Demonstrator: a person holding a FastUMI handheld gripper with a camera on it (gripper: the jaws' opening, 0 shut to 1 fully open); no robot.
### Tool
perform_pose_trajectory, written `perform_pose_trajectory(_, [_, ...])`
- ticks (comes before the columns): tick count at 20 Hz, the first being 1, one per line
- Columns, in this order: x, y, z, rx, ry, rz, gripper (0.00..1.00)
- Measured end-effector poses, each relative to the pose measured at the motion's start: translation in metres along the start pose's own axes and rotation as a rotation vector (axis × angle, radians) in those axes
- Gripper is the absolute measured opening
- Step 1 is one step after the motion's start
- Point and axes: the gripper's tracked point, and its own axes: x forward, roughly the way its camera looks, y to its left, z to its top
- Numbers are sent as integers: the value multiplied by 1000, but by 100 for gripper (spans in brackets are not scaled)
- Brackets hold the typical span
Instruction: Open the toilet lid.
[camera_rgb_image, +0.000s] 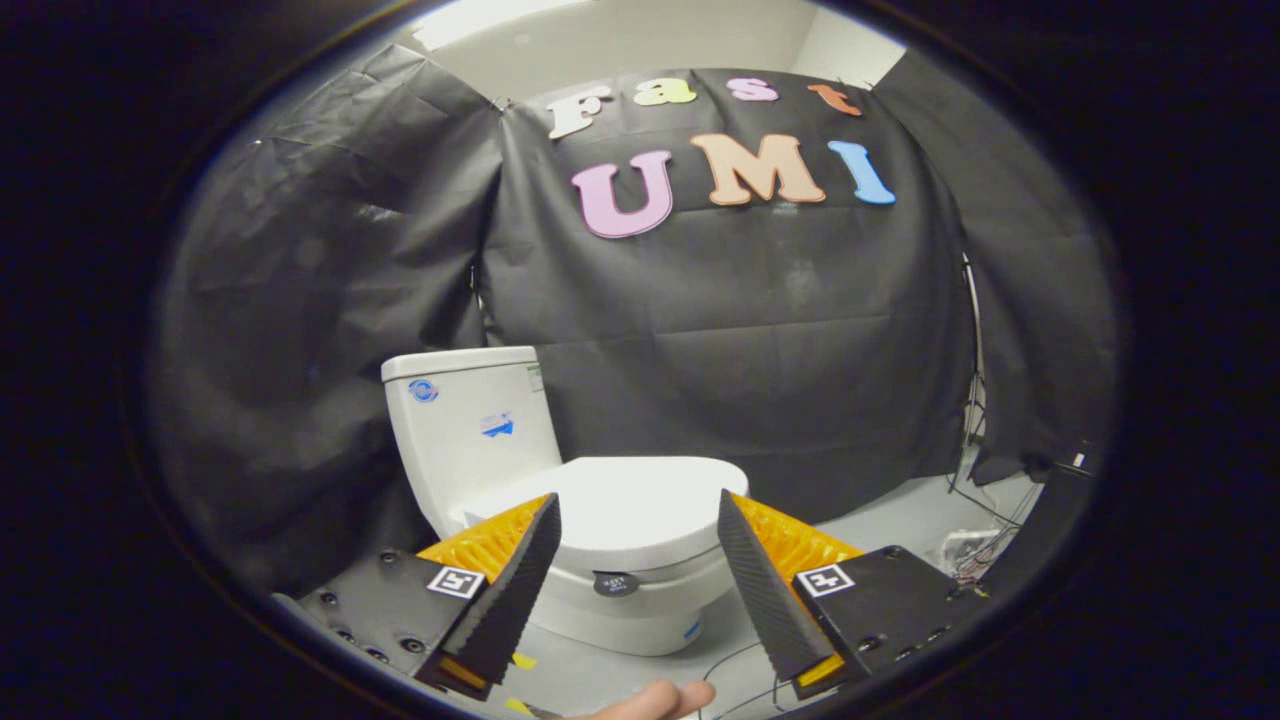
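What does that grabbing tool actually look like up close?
The gripper has two wedge-shaped fingers with finely ribbed inner faces, tapering to points. Behind each sits an orange ridged piece on a black block with screws and a small square black-and-white marker. The jaws stand open.

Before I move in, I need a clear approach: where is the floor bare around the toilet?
Bare floor lies between the toilet and the cables. Crowded there, and loose wires lie beneath the open gripper.
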Motion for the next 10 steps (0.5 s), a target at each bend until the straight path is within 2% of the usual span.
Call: perform_pose_trajectory(10, [2, -4, 14, -32, -15, -18, 98])
